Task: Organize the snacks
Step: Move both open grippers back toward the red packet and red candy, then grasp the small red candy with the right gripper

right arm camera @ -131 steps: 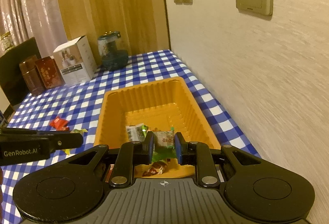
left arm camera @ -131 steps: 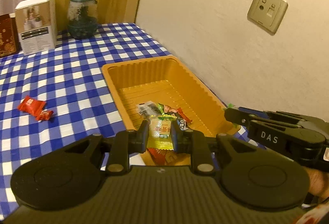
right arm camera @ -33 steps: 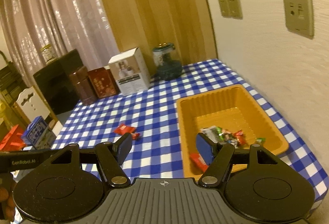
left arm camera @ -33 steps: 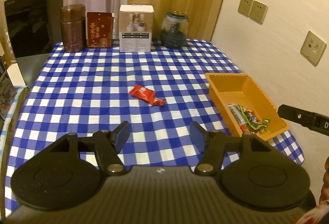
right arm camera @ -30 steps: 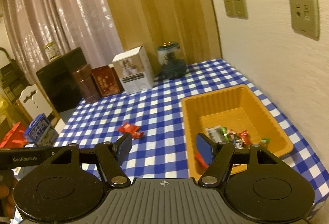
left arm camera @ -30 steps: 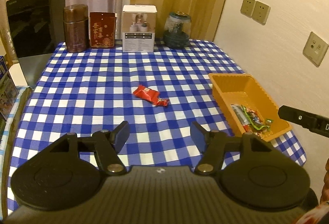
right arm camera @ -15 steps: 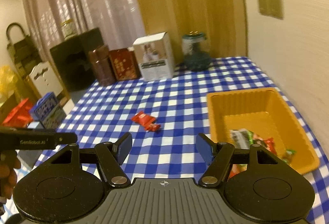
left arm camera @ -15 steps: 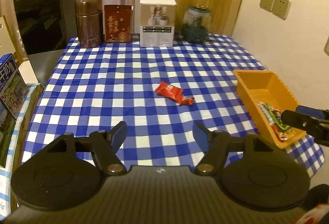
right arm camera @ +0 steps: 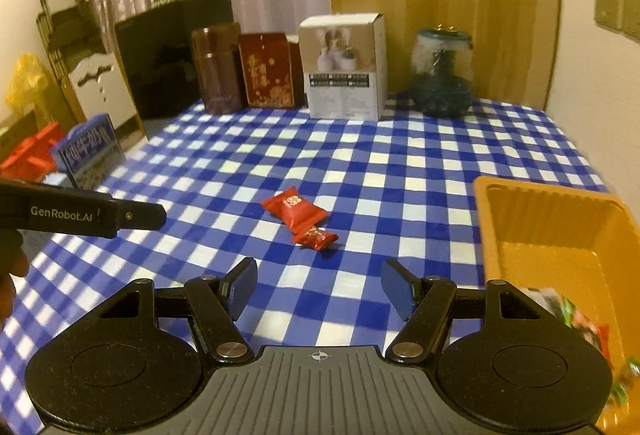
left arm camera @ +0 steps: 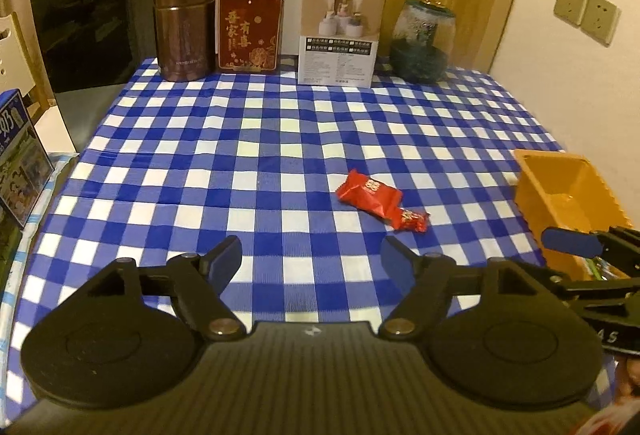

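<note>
From the left wrist, our left gripper [left arm camera: 311, 259] has its jaws wide apart and holds nothing. Past it, on the checked cloth [left arm camera: 248, 155], lie a big red snack [left arm camera: 369, 192] and a small red snack [left arm camera: 413, 220], touching. The orange tray [left arm camera: 568, 191] sits at the right edge.

From the right wrist, our right gripper [right arm camera: 319, 283] also has its jaws wide apart and holds nothing. The two red snacks lie just ahead of it. The tray is on the right, with wrapped snacks [right arm camera: 576, 319] in its near end.
</note>
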Demonstrator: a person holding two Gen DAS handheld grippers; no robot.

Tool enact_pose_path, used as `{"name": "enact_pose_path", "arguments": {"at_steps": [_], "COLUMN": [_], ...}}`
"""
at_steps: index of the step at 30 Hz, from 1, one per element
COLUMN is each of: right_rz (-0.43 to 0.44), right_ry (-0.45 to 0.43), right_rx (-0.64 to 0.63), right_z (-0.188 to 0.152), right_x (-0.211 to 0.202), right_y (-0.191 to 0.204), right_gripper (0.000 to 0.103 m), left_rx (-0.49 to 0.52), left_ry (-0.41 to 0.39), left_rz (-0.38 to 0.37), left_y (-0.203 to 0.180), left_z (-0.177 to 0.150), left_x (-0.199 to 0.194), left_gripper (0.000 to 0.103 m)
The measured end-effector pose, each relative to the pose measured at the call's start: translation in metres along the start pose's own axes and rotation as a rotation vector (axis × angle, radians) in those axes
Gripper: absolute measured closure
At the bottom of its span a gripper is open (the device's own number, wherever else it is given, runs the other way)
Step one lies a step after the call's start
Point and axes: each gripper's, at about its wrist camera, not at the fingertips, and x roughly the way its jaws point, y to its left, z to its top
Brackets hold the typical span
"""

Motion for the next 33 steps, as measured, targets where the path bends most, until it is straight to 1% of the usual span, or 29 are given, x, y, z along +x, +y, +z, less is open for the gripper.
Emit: {"name": "enact_pose_path", "arguments": {"at_steps": [4, 8, 10, 12, 15, 16, 17, 19, 27, 33], "right_rz": [0.022, 0.049, 0.054, 0.052, 0.051, 0.052, 0.053, 0.059, 0.058, 0.074], "right_ry": [0.022, 0.048, 0.065, 0.076, 0.086, 0.087, 0.09, 0.092, 0.108, 0.128], "right_rx": [-0.055, -0.136, -0.168, -0.17, -0.175, -0.183, -0.189, -0.197, -0.298, -0.291], "right_z": [0.005, 0.009, 0.01, 0.012, 0.014, 0.014, 0.015, 0.016, 0.017, 0.015], "right_x": [0.03, 0.055, 0.069, 0.08, 0.094, 0.097, 0.101, 0.106, 0.13, 0.14], "right_y": [0.0, 0.002, 0.001, -0.001, -0.006, -0.006, -0.006, -0.007, -0.001, -0.005], "right_gripper": [0.034, 0.035, 0.035, 0.035, 0.035, 0.036, 0.041, 0.045, 0.053, 0.065], "left_rx": [-0.019, -0.004, -0.003, -0.009, -0.012, -0.017, -0.021, -0.017, 0.017, 0.026], "left_ry": [0.001, -0.02, -0.007, 0.008, 0.01, 0.016, 0.022, 0.032, 0.057, 0.066], "left_rz": [0.013, 0.042, 0.045, 0.031, 0.033, 0.033, 0.034, 0.038, 0.036, 0.024], "left_y": [0.004, 0.006, 0.008, 0.01, 0.012, 0.012, 0.013, 0.012, 0.008, 0.005], "left_z": [0.006, 0.012, 0.012, 0.012, 0.015, 0.016, 0.017, 0.018, 0.016, 0.016], "left_x": [0.022, 0.037, 0.047, 0.055, 0.062, 0.067, 0.071, 0.078, 0.084, 0.085], "left_gripper": [0.029, 0.026, 0.026, 0.026, 0.026, 0.026, 0.026, 0.026, 0.026, 0.026]}}
